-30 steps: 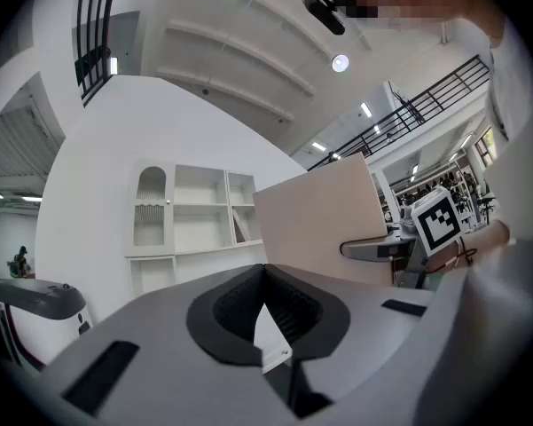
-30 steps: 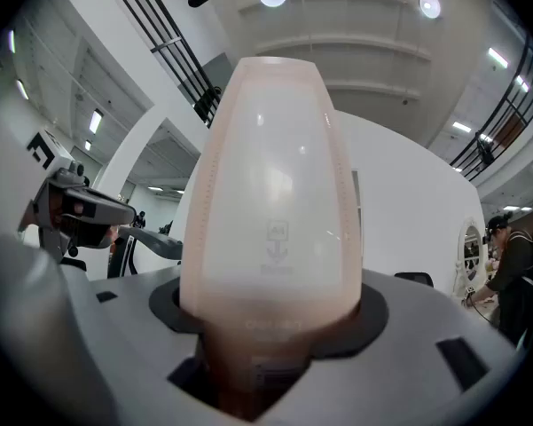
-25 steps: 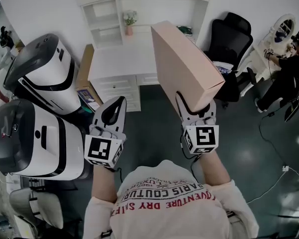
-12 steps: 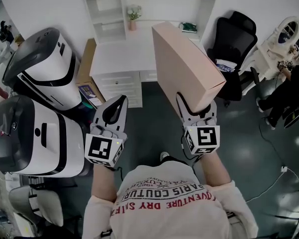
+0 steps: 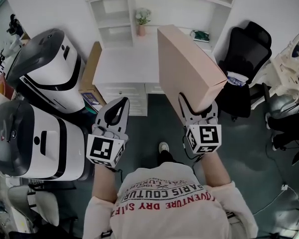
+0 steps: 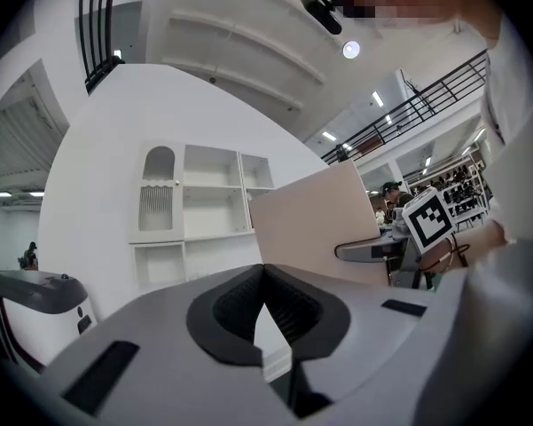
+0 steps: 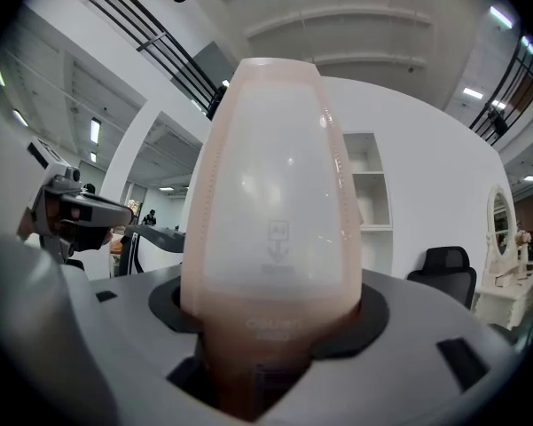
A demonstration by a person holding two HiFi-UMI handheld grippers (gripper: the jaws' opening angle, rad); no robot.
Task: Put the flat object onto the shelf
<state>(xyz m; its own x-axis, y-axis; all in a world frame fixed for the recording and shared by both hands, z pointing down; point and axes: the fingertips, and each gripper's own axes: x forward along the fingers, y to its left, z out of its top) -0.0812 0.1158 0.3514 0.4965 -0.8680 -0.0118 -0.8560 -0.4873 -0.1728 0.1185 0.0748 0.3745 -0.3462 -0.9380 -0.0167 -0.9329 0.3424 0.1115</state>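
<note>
**Flat box held on end before the shelf**

Head view: the right gripper pinches the lower end of the box, one jaw on each broad face. The box rises tilted toward the upper middle of the frame, above the desk and short of the shelf. The jaws hide the gripped edge. The left gripper hangs at lower left of centre, jaw tips pressed together with nothing between them. The upper frame edge cuts off the top of the shelf. A vase stands at the back of the desk, and a chair at upper right.

Right gripper view: the box fills the centre and blocks much of the room behind it. Print on its near face is too blurred to read.

Left gripper view: only a corner portion of the box shows, at centre right.
</note>
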